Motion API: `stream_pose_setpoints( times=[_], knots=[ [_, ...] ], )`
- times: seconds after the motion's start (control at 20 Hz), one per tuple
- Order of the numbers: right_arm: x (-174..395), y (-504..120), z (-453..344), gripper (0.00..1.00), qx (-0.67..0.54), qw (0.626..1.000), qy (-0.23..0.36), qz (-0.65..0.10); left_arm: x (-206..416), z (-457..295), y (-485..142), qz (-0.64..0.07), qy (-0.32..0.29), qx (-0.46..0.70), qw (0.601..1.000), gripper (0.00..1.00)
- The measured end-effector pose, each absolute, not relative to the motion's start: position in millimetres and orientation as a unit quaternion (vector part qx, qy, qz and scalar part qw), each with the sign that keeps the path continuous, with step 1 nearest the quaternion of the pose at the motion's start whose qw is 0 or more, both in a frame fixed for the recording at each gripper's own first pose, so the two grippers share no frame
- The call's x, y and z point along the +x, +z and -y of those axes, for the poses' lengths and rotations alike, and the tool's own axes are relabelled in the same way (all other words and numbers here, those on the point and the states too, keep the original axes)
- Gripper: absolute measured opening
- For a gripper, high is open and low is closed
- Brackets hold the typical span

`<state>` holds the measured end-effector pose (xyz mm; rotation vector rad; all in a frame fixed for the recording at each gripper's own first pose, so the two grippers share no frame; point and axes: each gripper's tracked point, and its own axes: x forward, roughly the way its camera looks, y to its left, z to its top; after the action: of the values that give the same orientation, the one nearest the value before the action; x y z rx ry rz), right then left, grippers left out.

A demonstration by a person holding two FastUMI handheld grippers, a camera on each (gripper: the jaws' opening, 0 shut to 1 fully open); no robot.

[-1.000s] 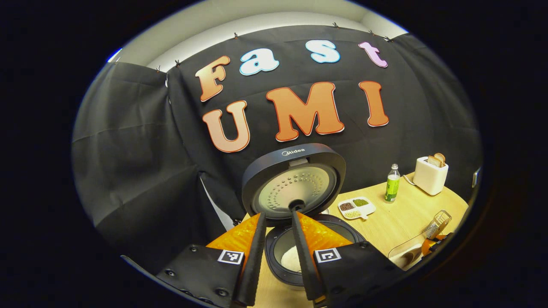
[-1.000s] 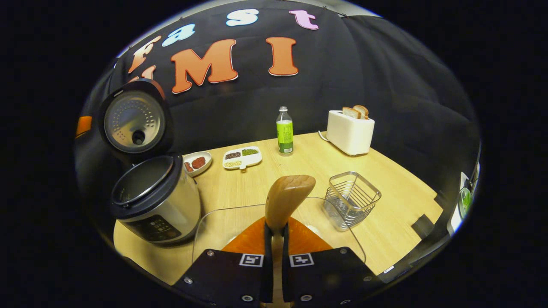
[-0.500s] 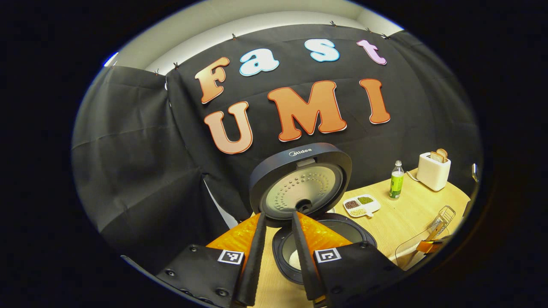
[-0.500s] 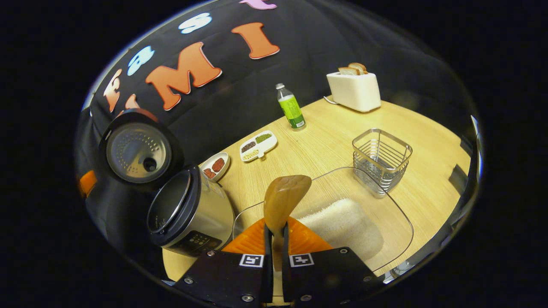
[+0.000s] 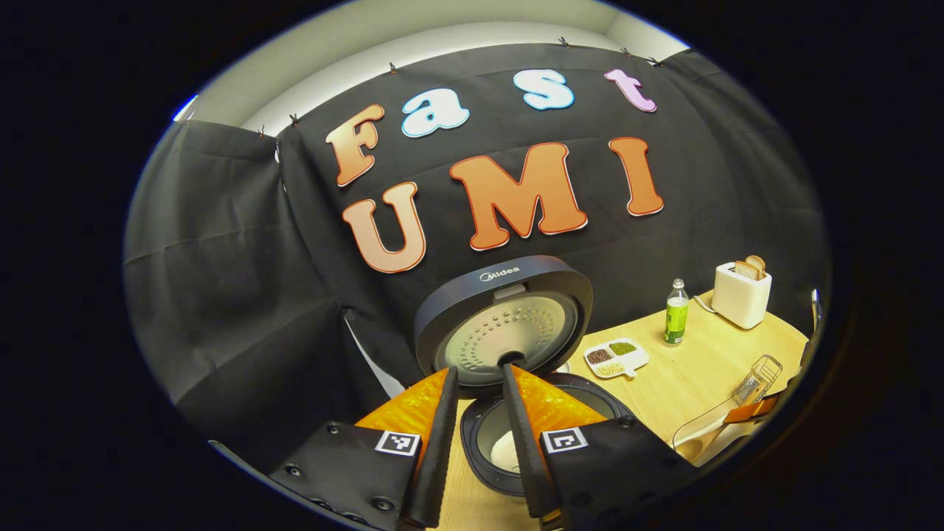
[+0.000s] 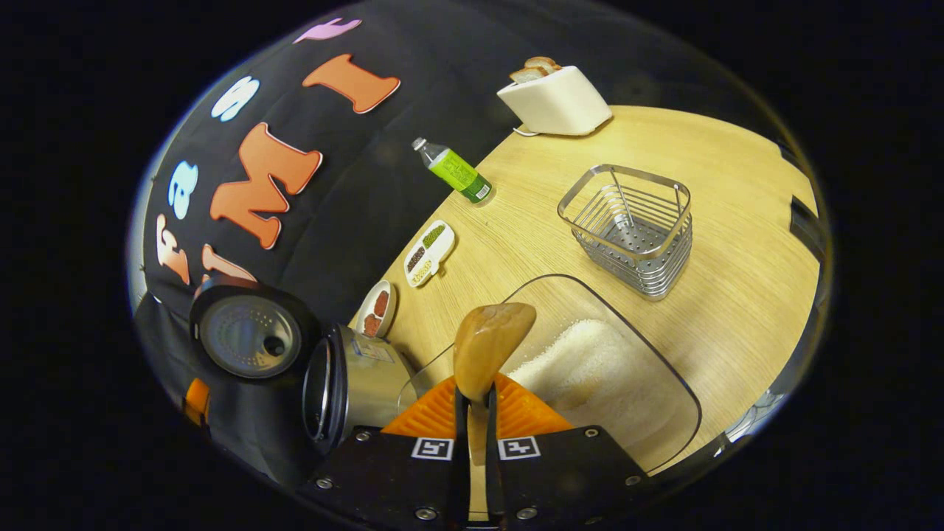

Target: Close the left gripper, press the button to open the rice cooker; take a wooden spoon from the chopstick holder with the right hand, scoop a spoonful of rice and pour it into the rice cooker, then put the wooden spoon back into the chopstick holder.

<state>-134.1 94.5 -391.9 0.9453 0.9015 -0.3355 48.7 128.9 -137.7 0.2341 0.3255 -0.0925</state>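
Right gripper view, wooden spoon (image 6: 490,345) clamped in right claw (image 6: 473,413), bowl forward

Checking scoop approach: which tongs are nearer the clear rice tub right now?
Right. The right tongs, shut on the wooden spoon, hang right over the clear tub of rice. The left tongs sit over the open rice cooker, well aside from the tub.

Rice cooker (image 6: 354,387) pot mouth open from above; raised lid (image 5: 504,321) blocks the wall side. Clear rice tub (image 6: 634,346) open-topped, just beside the cooker. Wire basket (image 6: 630,225) stands past the tub, bare desk (image 6: 737,295) around it. Bottle (image 6: 456,171) and toaster (image 6: 554,103) line the far edge.
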Motion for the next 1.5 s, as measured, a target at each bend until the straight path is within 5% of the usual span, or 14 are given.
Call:
stream_pose_setpoints(
  times=[0.45, 0.5, 0.7, 1.15, 1.35, 1.5],
  knots=[
    [-137.5, -363.3, -45.5, 0.08, 0.536, 0.739, -0.152, -0.379, 51.4, -100.4, -128.3, -0.150, -0.056, 0.105, 0.982, 0.38],
    [-134.5, -358.2, -38.1, 0.08, 0.546, 0.735, -0.149, -0.374, 51.0, -98.6, -127.4, -0.148, -0.055, 0.101, 0.982, 0.46],
    [-127.2, -333.5, -14.7, 0.08, 0.594, 0.712, -0.136, -0.350, 51.0, -97.0, -122.6, -0.143, -0.045, 0.093, 0.984, 0.46],
    [-55.1, -255.3, -26.3, 0.07, 0.666, 0.671, -0.033, -0.324, 30.9, -130.6, -107.5, -0.119, 0.023, 0.066, 0.990, 0.38],
    [-17.5, -232.1, -68.1, 0.08, 0.658, 0.669, 0.029, -0.345, 8.1, -157.7, -100.2, -0.105, 0.067, 0.086, 0.988, 0.62],
    [8.8, -220.9, -107.4, 0.08, 0.658, 0.654, 0.073, -0.365, -13.8, -178.6, -101.3, -0.106, 0.106, 0.092, 0.984, 0.67]
  ],
)
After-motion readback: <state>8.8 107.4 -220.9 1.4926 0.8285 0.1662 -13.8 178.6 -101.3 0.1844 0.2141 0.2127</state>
